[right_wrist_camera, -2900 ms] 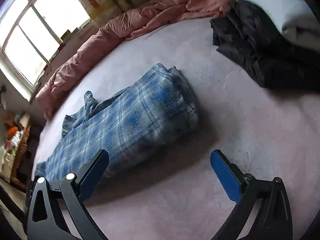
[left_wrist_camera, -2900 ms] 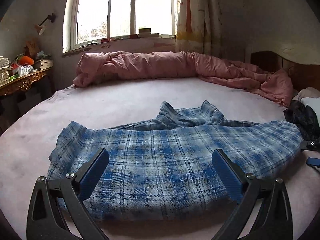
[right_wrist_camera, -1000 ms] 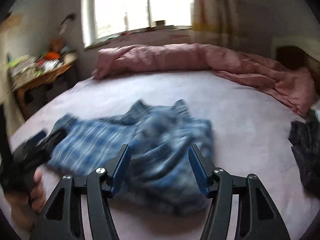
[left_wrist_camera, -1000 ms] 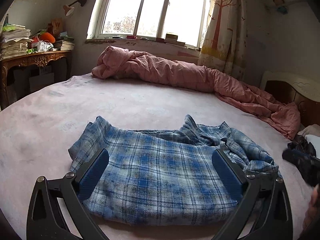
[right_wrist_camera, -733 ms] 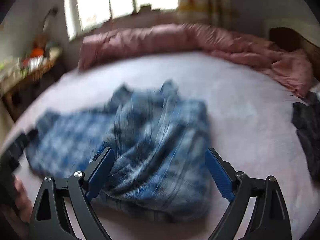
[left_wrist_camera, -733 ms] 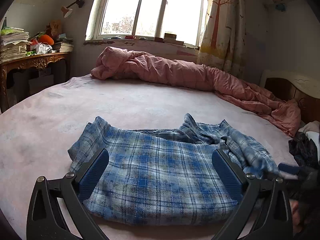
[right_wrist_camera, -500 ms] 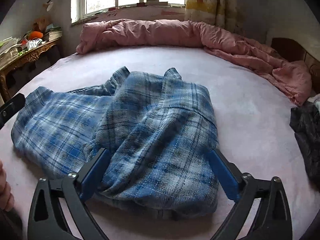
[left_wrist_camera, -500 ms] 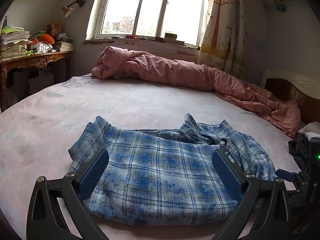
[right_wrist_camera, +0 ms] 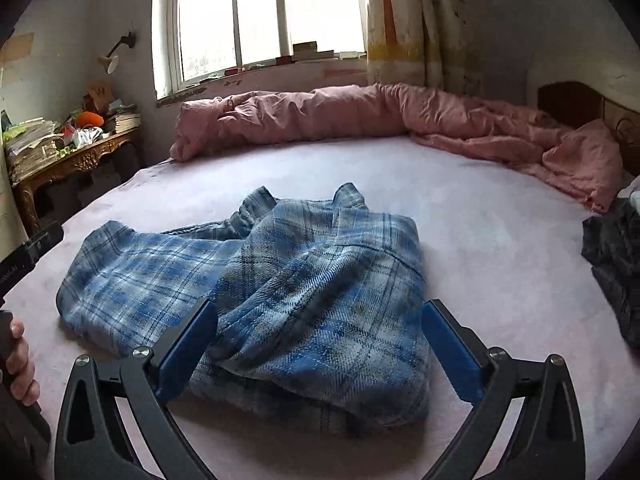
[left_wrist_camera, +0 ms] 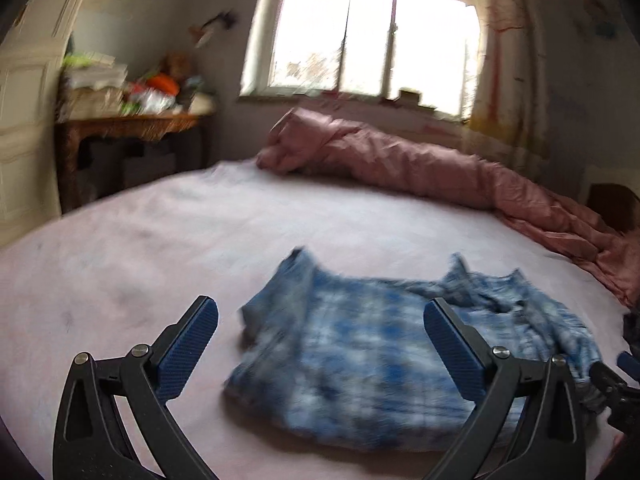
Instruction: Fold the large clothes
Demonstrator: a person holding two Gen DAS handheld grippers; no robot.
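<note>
Right wrist view alone: hand beside plaid shirt.

A bed with a pale pink sheet fills the lower and middle frame. At its centre lies a blue plaid shirt, partly folded, its right half doubled over the left. A rumpled pink duvet stretches along the far edge toward the upper right. Dark folded clothes rest at the right edge.
</note>
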